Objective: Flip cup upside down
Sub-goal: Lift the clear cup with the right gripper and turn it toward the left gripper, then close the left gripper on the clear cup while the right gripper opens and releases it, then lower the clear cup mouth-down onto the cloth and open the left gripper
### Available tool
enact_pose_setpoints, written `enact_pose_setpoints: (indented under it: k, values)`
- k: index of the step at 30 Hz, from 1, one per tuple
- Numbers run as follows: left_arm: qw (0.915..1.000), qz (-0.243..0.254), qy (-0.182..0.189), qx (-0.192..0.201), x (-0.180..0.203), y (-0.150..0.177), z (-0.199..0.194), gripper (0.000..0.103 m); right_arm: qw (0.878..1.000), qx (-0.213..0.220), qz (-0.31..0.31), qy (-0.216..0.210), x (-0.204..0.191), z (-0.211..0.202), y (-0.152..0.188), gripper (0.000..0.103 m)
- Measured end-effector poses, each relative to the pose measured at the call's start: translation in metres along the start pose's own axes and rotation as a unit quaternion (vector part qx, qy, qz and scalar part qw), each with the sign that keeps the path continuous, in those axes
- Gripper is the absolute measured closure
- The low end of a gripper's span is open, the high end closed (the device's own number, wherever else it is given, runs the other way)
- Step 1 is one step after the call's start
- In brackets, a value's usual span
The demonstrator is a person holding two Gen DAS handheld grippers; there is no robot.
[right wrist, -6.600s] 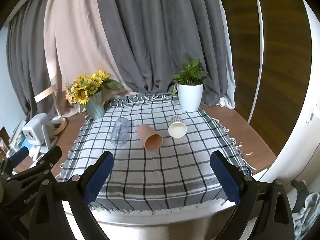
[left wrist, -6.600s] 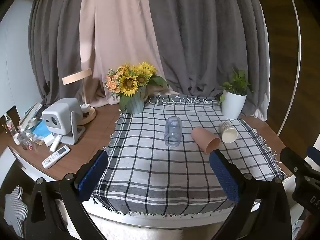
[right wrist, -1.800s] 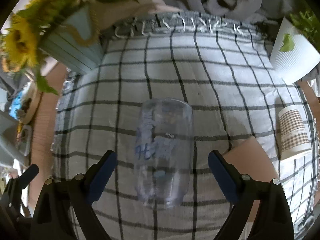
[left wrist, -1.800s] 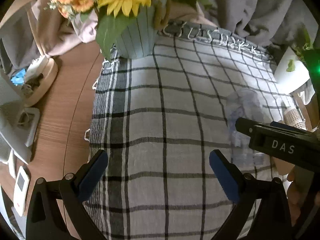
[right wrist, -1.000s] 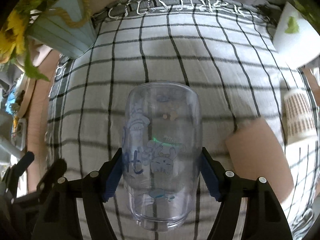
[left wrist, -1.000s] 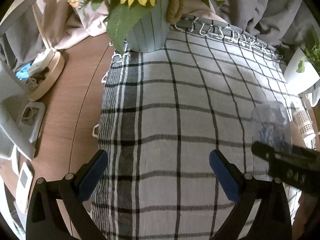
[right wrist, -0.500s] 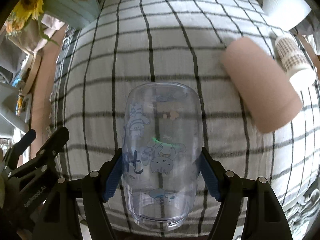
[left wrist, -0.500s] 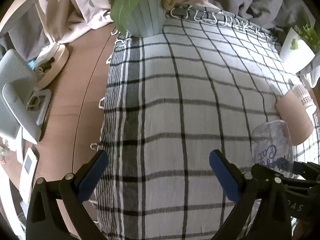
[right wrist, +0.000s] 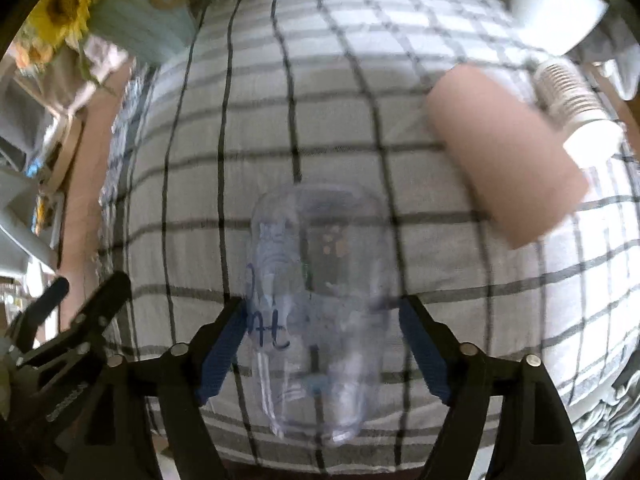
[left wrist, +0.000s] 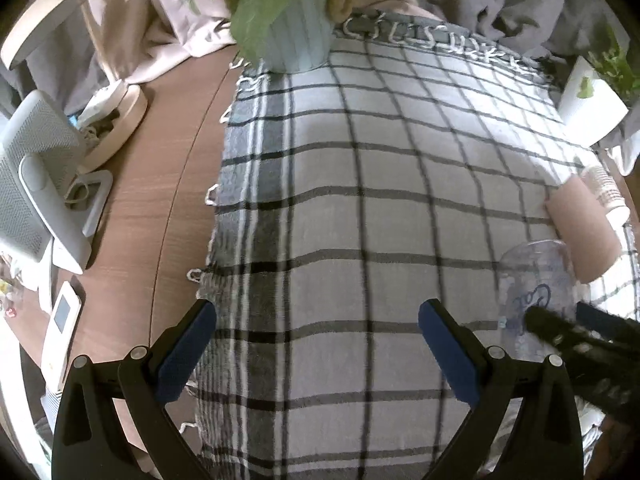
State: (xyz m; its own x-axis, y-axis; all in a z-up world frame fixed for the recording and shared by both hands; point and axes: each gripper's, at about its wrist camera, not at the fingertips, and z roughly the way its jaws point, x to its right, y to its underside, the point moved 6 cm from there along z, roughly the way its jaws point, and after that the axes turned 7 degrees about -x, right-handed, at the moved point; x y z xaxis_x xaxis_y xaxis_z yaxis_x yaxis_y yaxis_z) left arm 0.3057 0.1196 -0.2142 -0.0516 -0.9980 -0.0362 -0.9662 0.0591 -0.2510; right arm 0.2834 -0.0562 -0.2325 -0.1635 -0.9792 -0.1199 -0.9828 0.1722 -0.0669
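Observation:
My right gripper (right wrist: 322, 344) is shut on a clear plastic cup (right wrist: 316, 276) with blue print and holds it above the checked cloth (right wrist: 360, 120), its closed end pointing away from me and its open rim near the camera. The view is blurred. The same cup (left wrist: 534, 280) shows at the right in the left wrist view, with the right gripper's black body (left wrist: 588, 356) on it. My left gripper (left wrist: 316, 344) is open and empty above the cloth's left front part.
A pink cup (right wrist: 504, 152) and a white patterned paper cup (right wrist: 576, 108) lie on their sides at the right. A vase of sunflowers (left wrist: 296, 20) and a white plant pot (left wrist: 592, 100) stand at the back. A projector (left wrist: 32, 176), remote (left wrist: 60, 328) and lamp base (left wrist: 116, 120) sit on the wooden tabletop at the left.
My right gripper closed on the clear cup, lifted it off the cloth and drew it back toward the front edge. My left gripper pulled back a little and stayed open.

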Motion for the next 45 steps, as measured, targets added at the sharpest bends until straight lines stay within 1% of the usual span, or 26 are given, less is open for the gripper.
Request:
enact_pose_setpoints:
  k: [1, 4, 8, 10, 12, 14, 18, 21, 23, 26, 29, 31, 33, 37, 40, 45]
  values:
    - [1.0, 0.003, 0.007, 0.001, 0.006, -0.001, -0.004, 0.0, 1.0, 0.023, 0.008, 0.001, 0.005, -0.013, 0.0, 0.025]
    - [0.9992, 0.021, 0.033, 0.004, 0.028, -0.005, -0.015, 0.0, 0.997, 0.069, 0.024, -0.002, 0.018, -0.042, 0.001, 0.025]
    - [0.9959, 0.06, 0.067, -0.005, 0.069, -0.009, -0.023, 0.0, 0.993, 0.105, 0.046, -0.02, 0.042, -0.07, 0.004, 0.024]
    - [0.9948, 0.074, 0.069, -0.008, 0.087, -0.012, -0.025, 0.0, 0.991, 0.116, 0.063, -0.02, 0.059, -0.077, 0.005, 0.024]
    - [0.9933, 0.094, 0.066, -0.011, 0.105, -0.014, -0.024, 0.0, 0.99, 0.116, 0.075, -0.027, 0.074, -0.078, 0.003, 0.024]
    - [0.9906, 0.113, 0.072, -0.026, 0.124, -0.016, -0.02, 0.0, 0.989, 0.111, 0.09, -0.034, 0.091, -0.076, 0.004, 0.024]
    - [0.9875, 0.111, 0.093, -0.061, 0.144, -0.021, -0.008, 0.001, 0.985, 0.107, 0.121, -0.055, 0.118, -0.073, 0.002, 0.024]
    - [0.9861, 0.114, 0.088, -0.082, 0.157, -0.024, 0.001, 0.005, 0.985, 0.102, 0.126, -0.056, 0.131, -0.069, -0.003, 0.024]
    - [0.985, 0.118, 0.08, -0.097, 0.163, -0.024, 0.009, 0.007, 0.985, 0.099, 0.127, -0.064, 0.137, -0.067, -0.006, 0.024]
    - [0.9838, 0.108, 0.081, -0.118, 0.168, -0.024, 0.019, 0.009, 0.984, 0.095, 0.129, -0.071, 0.147, -0.065, -0.01, 0.024]
    - [0.9835, 0.097, 0.078, -0.132, 0.169, -0.026, 0.028, 0.016, 0.985, 0.093, 0.127, -0.073, 0.152, -0.064, -0.014, 0.024]
    - [0.9826, 0.091, 0.078, -0.142, 0.169, -0.026, 0.035, 0.027, 0.985, 0.092, 0.125, -0.074, 0.153, -0.063, -0.017, 0.024]
    - [0.9819, 0.085, 0.078, -0.15, 0.168, -0.026, 0.04, 0.032, 0.986, 0.089, 0.122, -0.075, 0.154, -0.061, -0.02, 0.024]
    - [0.984, 0.068, 0.083, -0.142, 0.167, -0.026, 0.038, 0.032, 0.987, 0.083, 0.114, -0.074, 0.154, -0.059, -0.021, 0.024]
    - [0.9872, 0.055, 0.084, -0.123, 0.16, -0.025, 0.026, 0.032, 0.988, 0.082, 0.105, -0.075, 0.153, -0.06, -0.022, 0.024]
    - [0.992, 0.043, 0.084, -0.084, 0.153, -0.029, 0.0, 0.032, 0.989, 0.091, 0.09, -0.08, 0.151, -0.069, -0.026, 0.024]
